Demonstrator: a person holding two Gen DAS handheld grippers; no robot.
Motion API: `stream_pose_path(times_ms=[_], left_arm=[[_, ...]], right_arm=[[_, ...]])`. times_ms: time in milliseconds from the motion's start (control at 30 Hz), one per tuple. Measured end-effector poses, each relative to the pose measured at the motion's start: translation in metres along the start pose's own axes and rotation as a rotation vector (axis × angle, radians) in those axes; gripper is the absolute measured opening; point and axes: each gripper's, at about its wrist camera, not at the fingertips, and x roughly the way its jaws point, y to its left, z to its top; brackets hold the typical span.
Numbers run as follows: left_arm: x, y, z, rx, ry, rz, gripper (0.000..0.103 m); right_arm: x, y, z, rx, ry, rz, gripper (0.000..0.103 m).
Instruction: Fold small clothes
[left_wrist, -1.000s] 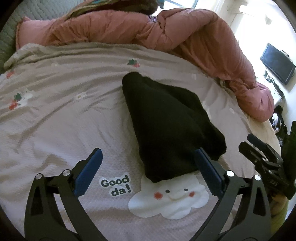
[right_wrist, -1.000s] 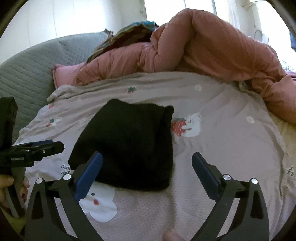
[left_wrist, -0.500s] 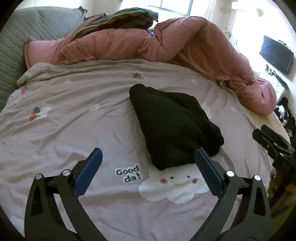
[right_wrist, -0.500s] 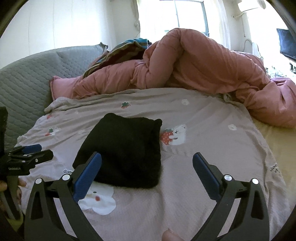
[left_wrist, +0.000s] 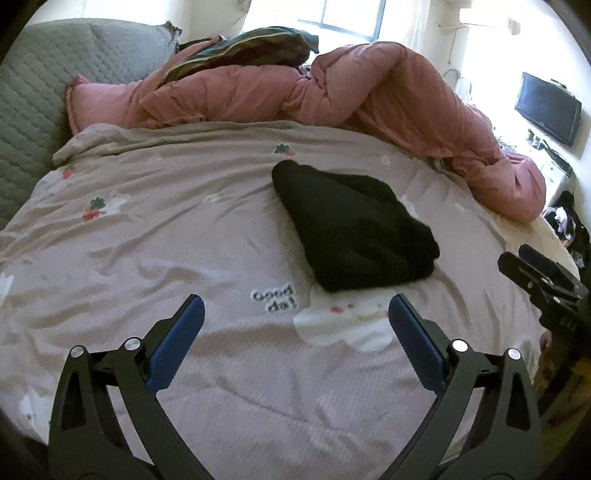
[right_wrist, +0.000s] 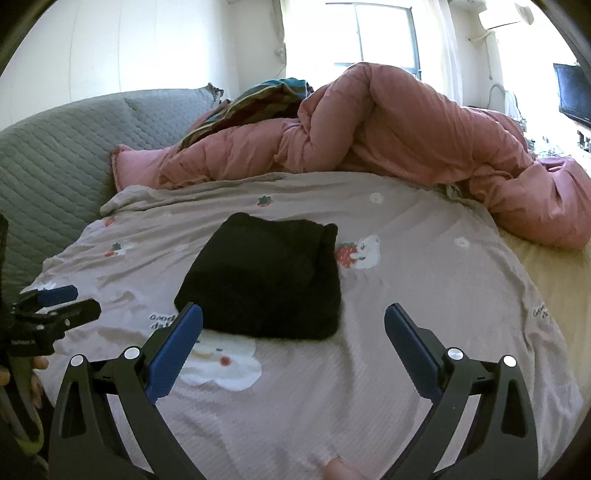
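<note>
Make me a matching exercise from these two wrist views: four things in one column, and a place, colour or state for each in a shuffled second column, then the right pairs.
Things
1. black garment
2. pink duvet
3. left gripper
4. cloud print

Descriptions
A. bunched along the far side of the bed
B. jaws apart, nothing held
C. folded, lying flat on the sheet
D. white, partly under the garment's near edge

Pairs: 1-C, 2-A, 3-B, 4-D

Black-framed left gripper (left_wrist: 295, 314) and right gripper (right_wrist: 293, 323), blue pads, silver screws.
</note>
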Motion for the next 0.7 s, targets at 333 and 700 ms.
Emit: stream_pose_path(times_ms=[333,700], left_arm=[[0.001,0.001,-0.041,-0.009,0.039,0.008,0.093],[0.008,0.0,-0.05,-0.011,0.078,0.027,0.093]], right_arm=[[0.006,0.007,-0.038,0.026,0.075,-0.058,0.098],[0.012,0.018,-0.056,0.005,0.132,-0.053,0.098]])
